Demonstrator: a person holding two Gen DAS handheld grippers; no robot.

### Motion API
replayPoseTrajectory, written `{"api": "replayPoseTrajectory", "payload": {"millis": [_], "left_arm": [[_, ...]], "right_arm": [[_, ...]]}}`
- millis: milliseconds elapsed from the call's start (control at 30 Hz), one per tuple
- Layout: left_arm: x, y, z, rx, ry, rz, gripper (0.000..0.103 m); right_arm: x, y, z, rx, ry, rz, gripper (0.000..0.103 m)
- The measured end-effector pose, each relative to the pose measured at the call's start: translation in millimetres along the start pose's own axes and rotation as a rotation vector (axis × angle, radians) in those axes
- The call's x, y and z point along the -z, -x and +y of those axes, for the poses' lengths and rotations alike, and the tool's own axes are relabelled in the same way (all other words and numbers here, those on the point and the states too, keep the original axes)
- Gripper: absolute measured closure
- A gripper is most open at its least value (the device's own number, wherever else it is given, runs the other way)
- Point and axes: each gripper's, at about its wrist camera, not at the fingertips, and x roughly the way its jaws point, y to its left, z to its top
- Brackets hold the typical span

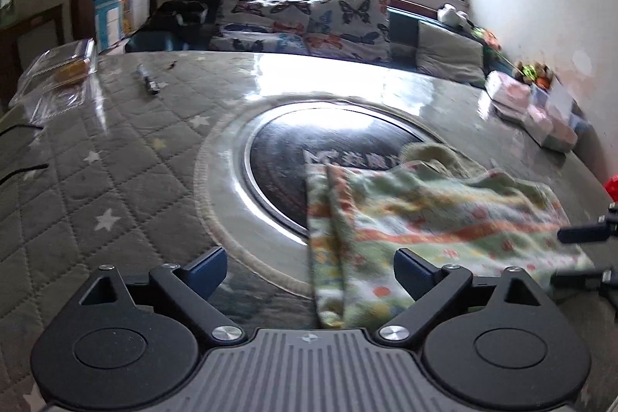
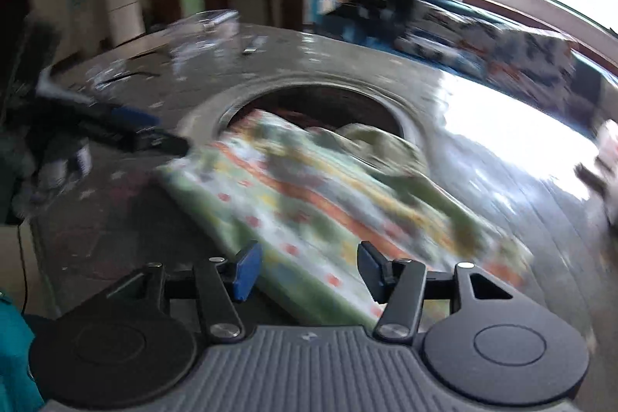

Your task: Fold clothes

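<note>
A folded garment (image 1: 432,219), green and white with orange bands and dots, lies on the table, partly over the round black inset (image 1: 286,161). My left gripper (image 1: 311,271) is wide open, and only the garment's near left edge lies between its fingers without touching the pads. My right gripper (image 2: 309,273) hovers over the garment's (image 2: 309,195) near edge. Its blue pads (image 2: 247,273) stand apart with the cloth flat beneath and between them, not pinched. Each gripper also shows in the other's view: the right gripper (image 1: 583,253) at the far right, the left gripper (image 2: 143,134) blurred at the left.
The table (image 1: 116,161) has a quilted grey star cover under glossy plastic. A small dark pen-like thing (image 1: 148,83) and a clear plastic pack (image 1: 65,72) lie far left. Tissue packs (image 1: 540,118) sit at the right edge. A sofa with butterfly cushions (image 1: 309,26) stands behind.
</note>
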Motion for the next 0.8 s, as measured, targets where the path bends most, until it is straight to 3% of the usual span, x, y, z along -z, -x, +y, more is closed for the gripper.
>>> {"api": "replayPoseTrajectory", "payload": {"millis": [267, 500, 667, 700, 800], "left_arm": [[-17.9, 2.4, 25.9, 0.020, 0.173, -0.004, 0.008], [-17.9, -3.3, 33.0, 0.074, 0.244, 0.032, 0.009], [-16.3, -8.6, 36.9, 0.115, 0.292, 0.065, 0.009], [-15.7, -9.0, 36.7, 0.126, 0.300, 0.070, 0.009], [-15.7, -10.5, 34.2, 0.147, 0.315, 0.083, 0.009]], "right_arm": [[-33.6, -36.3, 69.7, -0.097, 0.265, -0.014, 0.047], [-41.0, -70.8, 108.5, -0.140, 0.358, 0.007, 0.053], [-37.8, -83.4, 113.6, -0.132, 0.361, 0.017, 0.064], [-38.5, -83.0, 111.5, -0.130, 0.347, 0.013, 0.074], [-40.8, -80.7, 103.6, -0.142, 0.293, 0.003, 0.082]]}}
